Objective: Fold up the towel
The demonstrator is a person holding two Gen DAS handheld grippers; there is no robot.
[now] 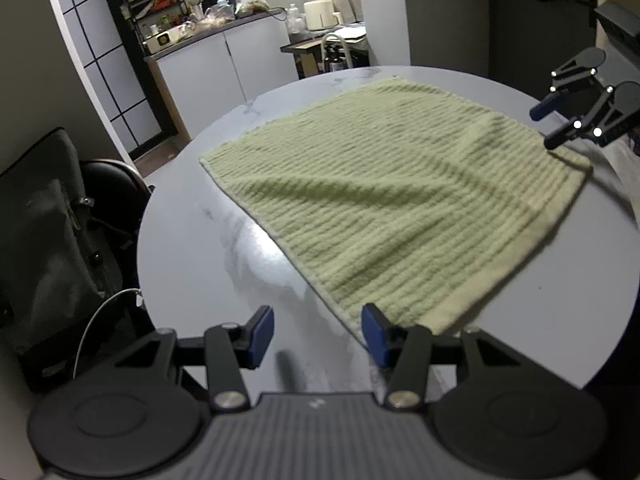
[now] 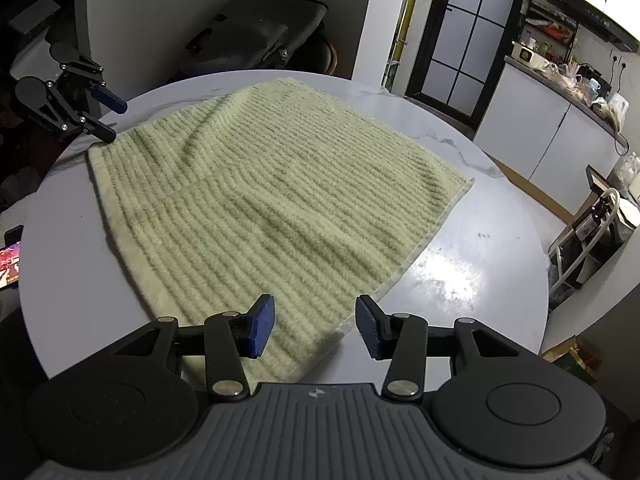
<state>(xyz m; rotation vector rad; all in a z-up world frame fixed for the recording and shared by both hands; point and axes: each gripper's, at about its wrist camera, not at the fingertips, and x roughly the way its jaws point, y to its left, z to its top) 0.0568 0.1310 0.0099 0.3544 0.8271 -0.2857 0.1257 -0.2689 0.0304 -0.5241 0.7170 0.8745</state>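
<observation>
Round table (image 1: 192, 248): ribbed green towel (image 1: 384, 200) spread flat, slightly rumpled, unfolded.

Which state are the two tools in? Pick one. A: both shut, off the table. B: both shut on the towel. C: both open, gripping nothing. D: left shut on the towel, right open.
C: the left tool and right tool both show spread fingers at corners of the green towel, unclamped.
</observation>
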